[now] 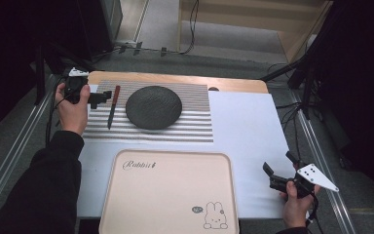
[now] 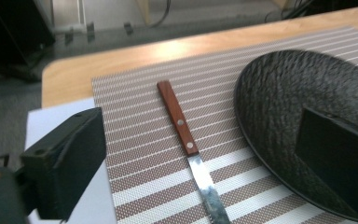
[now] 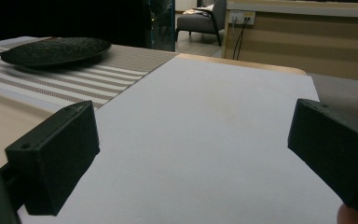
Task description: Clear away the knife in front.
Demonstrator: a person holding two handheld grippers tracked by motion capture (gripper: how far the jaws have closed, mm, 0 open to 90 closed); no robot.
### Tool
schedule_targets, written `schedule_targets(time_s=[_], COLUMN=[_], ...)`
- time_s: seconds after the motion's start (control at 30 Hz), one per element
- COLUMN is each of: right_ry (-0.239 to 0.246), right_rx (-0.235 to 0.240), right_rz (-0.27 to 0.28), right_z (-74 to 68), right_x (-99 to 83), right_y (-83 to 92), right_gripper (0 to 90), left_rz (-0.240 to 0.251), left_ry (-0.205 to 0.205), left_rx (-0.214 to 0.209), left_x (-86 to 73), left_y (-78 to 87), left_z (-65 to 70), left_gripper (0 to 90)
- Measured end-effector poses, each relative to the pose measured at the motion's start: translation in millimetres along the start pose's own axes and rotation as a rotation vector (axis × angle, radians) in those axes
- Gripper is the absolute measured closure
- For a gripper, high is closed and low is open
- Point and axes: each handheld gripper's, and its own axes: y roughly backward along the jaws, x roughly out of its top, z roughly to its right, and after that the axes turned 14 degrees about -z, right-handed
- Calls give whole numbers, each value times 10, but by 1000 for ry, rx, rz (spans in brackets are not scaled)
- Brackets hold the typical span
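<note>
A: Wood is the handle of the knife point(image 1: 113, 106), reddish, with two small rivets in the left gripper view. Where does the knife lie?

B: It lies flat on the striped placemat point(image 1: 190, 127), just beside the dark round plate point(image 1: 153, 107), on the plate's left in the high view. The handle is at the far side and the blade at the near side.

A: And the left hand-held gripper point(image 1: 103, 97)?

B: It is at the left edge of the placemat, close to the knife handle. Its jaws stand wide apart and hold nothing. In its own view the knife is between the two jaws and does not touch them. One jaw stands in front of the plate.

A: What about the right hand-held gripper point(image 1: 278, 171)?

B: It is low at the right side, over the white sheet point(image 1: 246, 131) that covers the bench point(image 1: 175, 78). Its jaws are also spread apart, with nothing between them but the white sheet. A grey three-cornered plate sits on top of it.

A: Is there something more on the bench?

B: Yes, a beige tray point(image 1: 168, 195) at the near edge, with the word "Rabbit" and a small rabbit drawing. Nothing lies on it. It is well apart from the knife
</note>
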Motion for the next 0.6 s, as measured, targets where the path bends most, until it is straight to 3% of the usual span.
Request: schedule_targets(time_s=[0.07,0.17,0.3,0.33,0.4,0.5,0.6], right_ry=[2,5,3,3,0,5,9], right_rx=[0,6,8,8,8,8,6], right_rz=[1,-6,-6,-9,-10,-12,-17], right_z=[1,-1,-2,-2,-5,-10,-16], right_x=[0,0,1,3,5,9,10], right_y=[-2,-4,-8,-9,-15,-24,-28], right_gripper=[6,7,7,7,7,8,8], left_rz=[-42,-98,-133,-163,-202,-215,-237], left_ry=[22,56,87,110,121,133,156], left_rx=[14,5,-3,-7,7,15,70], left_x=[31,64,80,83,95,115,181], left_y=[-79,-188,-277,-332,-401,-442,-491], left_z=[-33,-87,-115,-134,-137,-135,-106], left_gripper=[89,117,132,145,164,232,336])
